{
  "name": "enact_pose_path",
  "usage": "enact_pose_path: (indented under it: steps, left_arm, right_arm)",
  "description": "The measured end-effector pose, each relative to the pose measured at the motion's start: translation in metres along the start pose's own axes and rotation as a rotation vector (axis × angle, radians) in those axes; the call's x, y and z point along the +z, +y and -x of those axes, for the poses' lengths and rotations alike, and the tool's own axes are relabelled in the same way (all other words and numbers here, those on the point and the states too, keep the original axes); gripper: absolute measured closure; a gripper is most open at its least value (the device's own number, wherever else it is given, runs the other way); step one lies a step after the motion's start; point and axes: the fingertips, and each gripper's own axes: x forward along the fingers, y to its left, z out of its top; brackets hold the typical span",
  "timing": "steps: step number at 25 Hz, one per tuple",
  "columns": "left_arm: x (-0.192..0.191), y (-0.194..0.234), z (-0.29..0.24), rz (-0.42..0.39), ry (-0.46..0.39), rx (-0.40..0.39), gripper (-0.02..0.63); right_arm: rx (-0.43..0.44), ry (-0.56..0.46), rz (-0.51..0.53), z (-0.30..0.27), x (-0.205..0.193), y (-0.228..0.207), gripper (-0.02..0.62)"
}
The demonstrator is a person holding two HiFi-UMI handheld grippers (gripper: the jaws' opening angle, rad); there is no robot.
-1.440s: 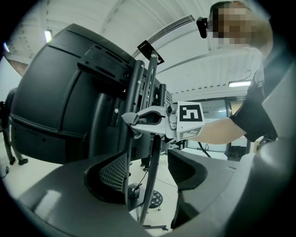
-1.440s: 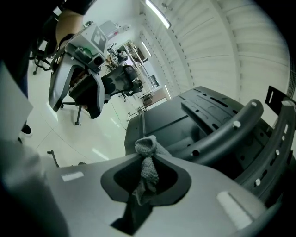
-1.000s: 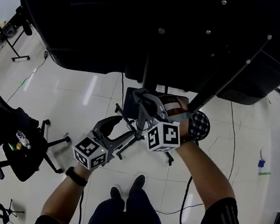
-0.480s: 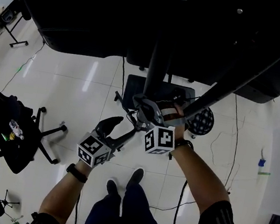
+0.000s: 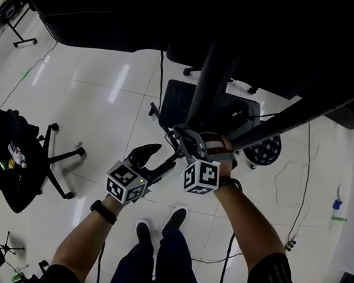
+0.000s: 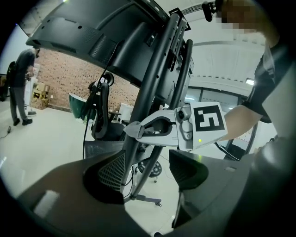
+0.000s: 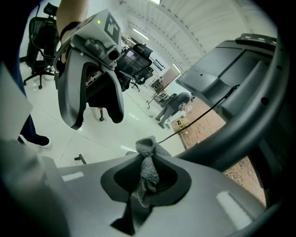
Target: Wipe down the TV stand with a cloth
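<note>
Jaws of the right gripper (image 7: 147,157) pinch the cloth (image 7: 149,173).

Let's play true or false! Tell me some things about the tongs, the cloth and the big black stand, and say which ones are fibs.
1. The right tongs pinch a grey cloth. True.
2. The left tongs pinch a cloth too. False: they are opening, with nothing pinched in them.
3. The stand's pole is bright red. False: it is black.
4. The floor is pale and shiny. True.
5. A wheeled chair stands on the floor. True.
</note>
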Motion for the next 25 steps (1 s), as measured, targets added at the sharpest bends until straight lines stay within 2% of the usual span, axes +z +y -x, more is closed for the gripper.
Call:
enact_pose_path:
  steps: [15,25]
  left_arm:
    - [-0.078,0.037,-0.047,0.026,0.078,-0.032,0.284]
    - [-0.094,0.040,-0.053,0.024,0.106,-0.043,0.282]
  right_arm:
    - [0.113,0.084,-0.042,-0.071,-0.062,0.091,0.549]
    - [0.162,0.123,-0.084,-0.084,-0.078,0.113,0.549]
